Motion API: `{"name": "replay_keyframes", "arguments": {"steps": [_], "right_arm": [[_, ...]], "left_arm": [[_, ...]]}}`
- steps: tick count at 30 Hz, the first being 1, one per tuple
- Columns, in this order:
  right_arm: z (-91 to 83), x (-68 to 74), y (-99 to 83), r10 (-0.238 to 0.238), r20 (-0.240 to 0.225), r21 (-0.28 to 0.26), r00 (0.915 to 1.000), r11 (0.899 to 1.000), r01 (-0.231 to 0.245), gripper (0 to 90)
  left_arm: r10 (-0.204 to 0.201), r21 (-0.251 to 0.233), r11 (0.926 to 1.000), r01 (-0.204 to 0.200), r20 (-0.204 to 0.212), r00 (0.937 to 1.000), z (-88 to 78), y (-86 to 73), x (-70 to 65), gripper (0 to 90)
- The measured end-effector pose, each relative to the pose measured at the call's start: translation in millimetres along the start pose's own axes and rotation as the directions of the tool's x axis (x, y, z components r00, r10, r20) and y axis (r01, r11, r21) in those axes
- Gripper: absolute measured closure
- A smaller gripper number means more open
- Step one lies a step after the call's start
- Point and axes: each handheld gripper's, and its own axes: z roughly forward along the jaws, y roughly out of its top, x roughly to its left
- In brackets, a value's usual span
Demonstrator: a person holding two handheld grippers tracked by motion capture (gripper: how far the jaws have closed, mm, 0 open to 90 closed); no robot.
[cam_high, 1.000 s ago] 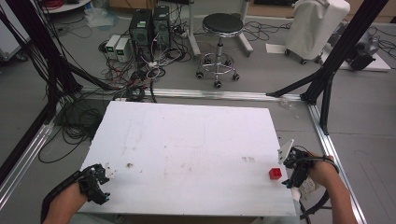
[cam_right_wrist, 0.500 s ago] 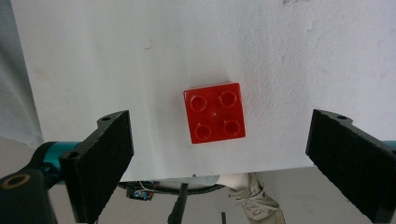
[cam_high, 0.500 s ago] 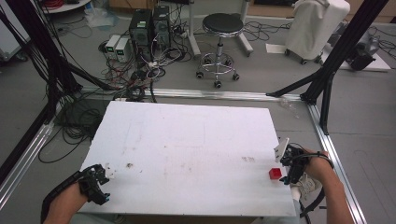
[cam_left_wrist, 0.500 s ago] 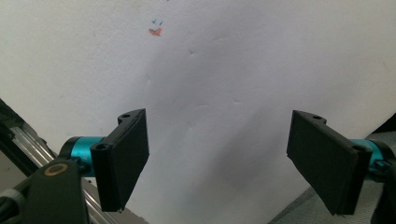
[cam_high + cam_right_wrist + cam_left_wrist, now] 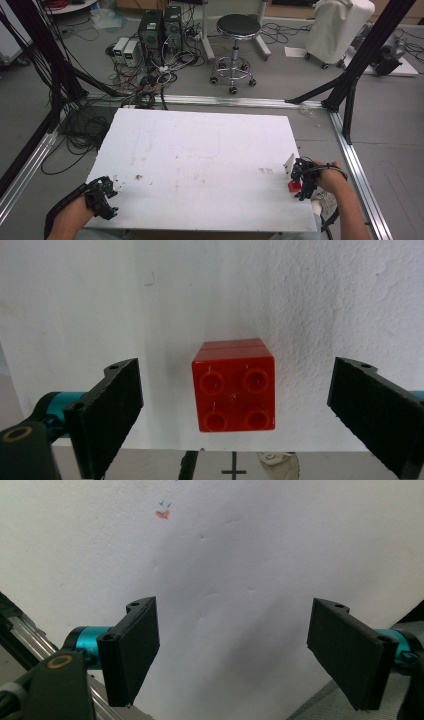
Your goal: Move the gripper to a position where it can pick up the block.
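Lying near the right edge of the white table [image 5: 200,150], a red block [image 5: 234,385] is being straddled by the right gripper [image 5: 234,415], whose jaws are being held wide apart, touching neither side of it. The left gripper [image 5: 232,650] is being held spread over bare tabletop at the near left corner.

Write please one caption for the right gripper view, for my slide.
Open right gripper straddling a red four-stud plastic building brick on the white foam table.
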Motion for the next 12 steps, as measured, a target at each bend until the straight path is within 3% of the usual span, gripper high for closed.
{"name": "replay_keyframes", "arguments": {"steps": [6, 12], "right_arm": [[2.0, -1.5, 2.9, -0.005, -0.012, 0.006, 0.9999, 1.000, 0.005, 6.9], [0.4, -0.2, 1.1, -0.004, -0.001, 0.002, 1.0000, 1.000, 0.004, 6.8]], "left_arm": [[-0.018, -0.013, 0.9998, 0.018, -0.003, 0.9998, 0.1, -1.5, 0.4, 21.2], [-0.011, -0.013, 0.9999, 0.010, -0.002, 0.9999, -0.3, -1.2, 1.5, 21.1]]}}
